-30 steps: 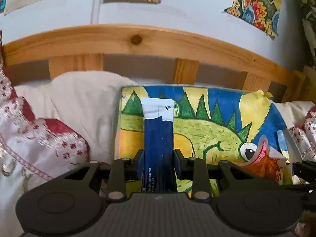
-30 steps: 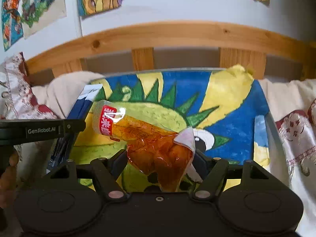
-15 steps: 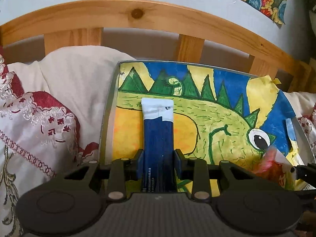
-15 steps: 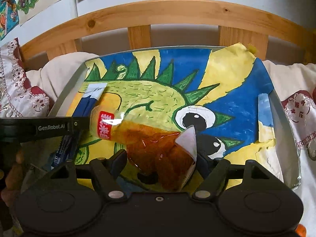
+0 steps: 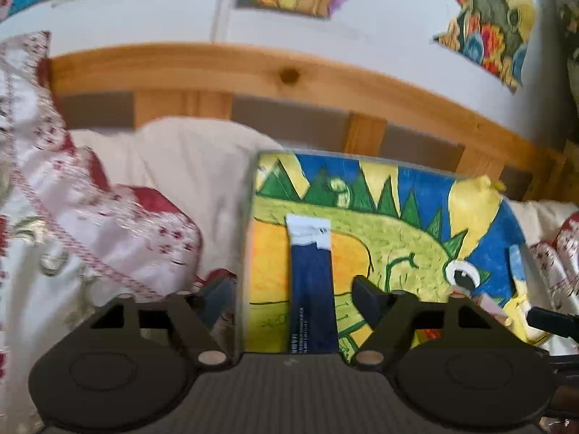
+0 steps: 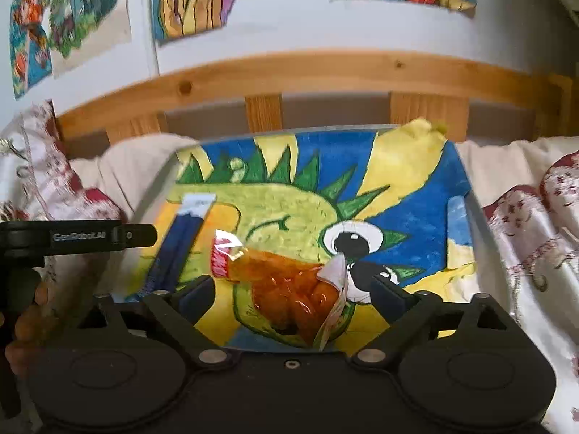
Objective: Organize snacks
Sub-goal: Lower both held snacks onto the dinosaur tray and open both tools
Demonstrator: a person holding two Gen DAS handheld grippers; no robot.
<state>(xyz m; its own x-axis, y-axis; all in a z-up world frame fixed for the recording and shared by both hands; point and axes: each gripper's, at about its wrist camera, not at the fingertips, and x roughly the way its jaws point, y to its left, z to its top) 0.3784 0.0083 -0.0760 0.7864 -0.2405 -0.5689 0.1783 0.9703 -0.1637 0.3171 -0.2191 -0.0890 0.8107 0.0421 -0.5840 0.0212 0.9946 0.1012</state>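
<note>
A dark blue snack stick with a white end [image 5: 311, 282] lies flat on the metal tray [image 5: 244, 253], which is lined with a dinosaur painting. My left gripper [image 5: 293, 300] straddles its near end with jaws opening, and neither pad presses on it. An orange see-through snack bag with a red label [image 6: 286, 289] rests on the tray [image 6: 476, 246] beside the blue stick [image 6: 181, 246]. My right gripper [image 6: 289, 296] is around the bag with jaws opening wide and free of it. The left gripper's finger [image 6: 137, 235] shows at the left of the right wrist view.
The tray sits on a bed among cream pillows [image 5: 181, 166] and red-and-white embroidered cloth [image 6: 535, 238]. A wooden headboard [image 6: 325, 68] runs behind, with paintings on the wall above it. A person's hand [image 6: 21, 325] holds the left gripper's handle.
Both grippers have opened and let go: the blue stick and the orange bag now lie on the tray. Both views have pulled back a little from the tray.
</note>
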